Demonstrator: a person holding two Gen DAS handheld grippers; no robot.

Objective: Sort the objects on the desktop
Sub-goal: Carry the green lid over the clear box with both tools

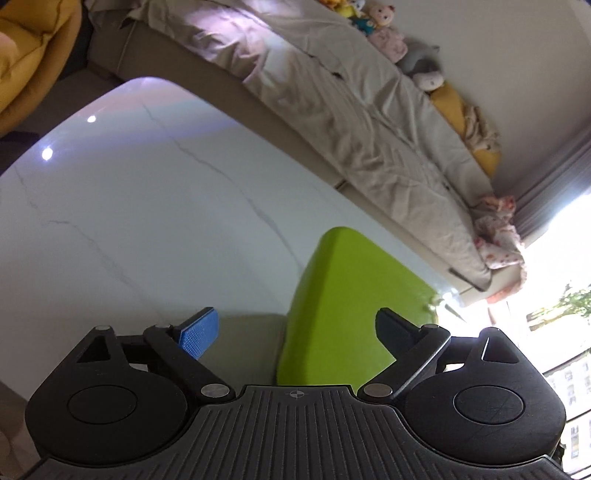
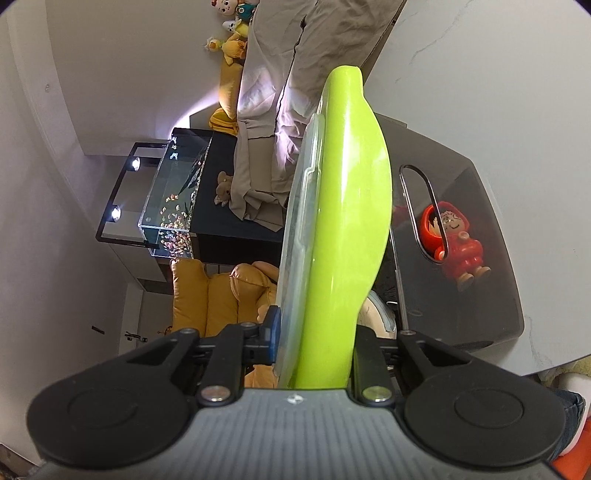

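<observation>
Clamped between the right gripper's (image 2: 314,343) jaws, a lime-green lid (image 2: 347,221) stands on edge, blocking the view ahead — right of it, a grey storage bin (image 2: 491,206) holds a red doll (image 2: 456,243). Left gripper (image 1: 295,332) hangs wide, holding nothing, above the marble table (image 1: 147,221).

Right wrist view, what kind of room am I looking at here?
Most likely a home living room. A fish tank stands against the wall, a yellow sofa sits nearby, and stuffed toys line the back of a long couch covered in beige cloth beside the marble-look table.
</observation>
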